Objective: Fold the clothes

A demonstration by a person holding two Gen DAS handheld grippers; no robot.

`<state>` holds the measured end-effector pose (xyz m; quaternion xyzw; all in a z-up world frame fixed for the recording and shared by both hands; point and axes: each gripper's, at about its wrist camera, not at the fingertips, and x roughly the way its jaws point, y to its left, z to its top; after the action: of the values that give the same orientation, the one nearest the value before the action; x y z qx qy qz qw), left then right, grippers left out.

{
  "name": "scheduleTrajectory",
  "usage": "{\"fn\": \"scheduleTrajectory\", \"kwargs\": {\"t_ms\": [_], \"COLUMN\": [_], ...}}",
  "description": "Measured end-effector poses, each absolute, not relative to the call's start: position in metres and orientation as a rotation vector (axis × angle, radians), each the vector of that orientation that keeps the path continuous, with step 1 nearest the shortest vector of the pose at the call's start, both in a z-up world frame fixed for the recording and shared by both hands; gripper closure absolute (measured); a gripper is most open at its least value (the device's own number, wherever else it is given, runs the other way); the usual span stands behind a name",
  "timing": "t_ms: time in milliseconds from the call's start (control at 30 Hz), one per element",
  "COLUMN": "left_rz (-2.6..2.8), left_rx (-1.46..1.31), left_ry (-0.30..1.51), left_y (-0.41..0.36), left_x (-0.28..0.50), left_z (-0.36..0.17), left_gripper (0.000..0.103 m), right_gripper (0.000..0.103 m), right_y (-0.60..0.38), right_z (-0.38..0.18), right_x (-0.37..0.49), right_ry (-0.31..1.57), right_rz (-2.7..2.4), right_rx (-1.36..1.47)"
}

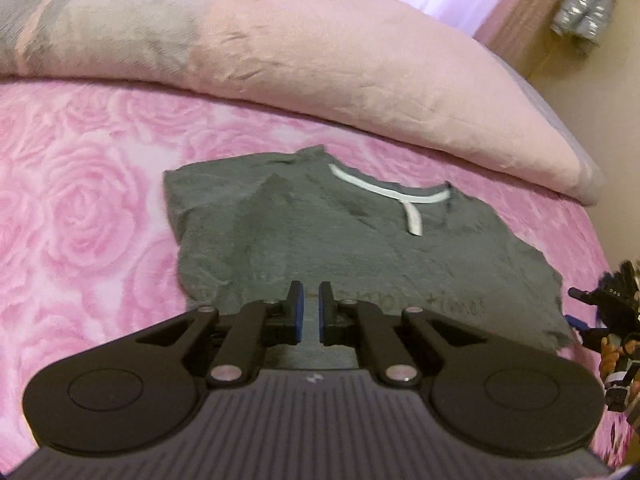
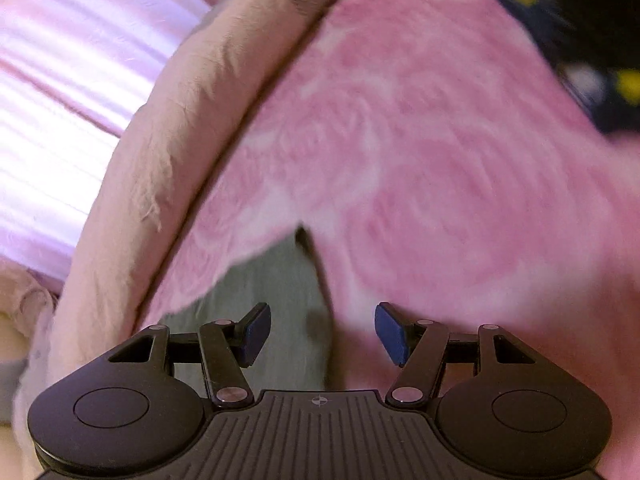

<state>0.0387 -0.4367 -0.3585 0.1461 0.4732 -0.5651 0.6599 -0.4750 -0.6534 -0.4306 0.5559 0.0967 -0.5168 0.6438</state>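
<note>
Grey shirt (image 1: 320, 240) lies part-folded on pink blanket (image 1: 80, 200). Left gripper (image 1: 311, 304) nearly together, empty; right gripper (image 2: 323, 332) apart, empty. Pinch the hem's corners evenly, then fold towards collar.

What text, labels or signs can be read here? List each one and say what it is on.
"DAS": small letters on the black right gripper at the edge of the left wrist view; blurred, so uncertain.
Faint print along the bottom of the grey T-shirt: too blurred to read.
Small crosshair mark, no letters, on the right gripper body in its own view; the left gripper body has a similar small mark.
Nothing else is readable.
</note>
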Motion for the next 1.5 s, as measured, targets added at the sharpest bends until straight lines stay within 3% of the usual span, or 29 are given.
{"fn": "scheduleTrajectory", "kwargs": {"t_ms": [167, 233, 267, 433, 733, 867, 967, 1167, 1433, 1467, 1500], "left_rz": [-1.215, -1.201, -1.198, -1.194, -1.159, -1.153, -1.158, -1.105, -1.129, -1.13, -1.131], "left_rx": [0.267, 0.259, 0.259, 0.253, 0.212, 0.201, 0.201, 0.171, 0.159, 0.16, 0.16], "left_ry": [1.122, 1.133, 1.137, 1.129, 1.125, 1.16, 1.165, 1.207, 1.221, 1.219, 1.218], "left_y": [-0.441, -0.443, -0.445, -0.452, -0.451, -0.445, -0.434, -0.413, -0.405, -0.404, -0.403], "left_x": [0.048, 0.049, 0.049, 0.054, 0.07, 0.065, 0.064, 0.066, 0.05, 0.048, 0.046], "left_z": [-0.368, -0.372, -0.373, -0.371, -0.365, -0.37, -0.37, -0.379, -0.378, -0.377, -0.377], "left_gripper": [0.1, 0.1, 0.1, 0.1, 0.1, 0.1, 0.1, 0.1, 0.1, 0.1, 0.1], "right_gripper": [0.041, 0.067, 0.095, 0.102, 0.102, 0.101, 0.046, 0.046, 0.046, 0.047, 0.058], "right_y": [-0.685, -0.689, -0.69, -0.691, -0.637, -0.604, -0.58, -0.546, -0.531, -0.529, -0.527], "right_z": [-0.434, -0.432, -0.434, -0.424, -0.34, -0.368, -0.384, -0.371, -0.385, -0.387, -0.387], "right_x": [-0.46, -0.451, -0.447, -0.427, -0.299, -0.226, -0.22, -0.287, -0.331, -0.329, -0.324], "right_ry": [0.302, 0.376, 0.42, 0.514, 0.579, 0.727, 0.783, 0.706, 0.872, 0.884, 0.887], "right_rz": [-1.135, -1.119, -1.102, -1.118, -1.062, -0.85, -0.781, -0.784, -0.801, -0.798, -0.795], "right_rx": [1.166, 1.11, 1.098, 1.016, 0.626, 0.613, 0.623, 0.627, 0.455, 0.401, 0.322]}}
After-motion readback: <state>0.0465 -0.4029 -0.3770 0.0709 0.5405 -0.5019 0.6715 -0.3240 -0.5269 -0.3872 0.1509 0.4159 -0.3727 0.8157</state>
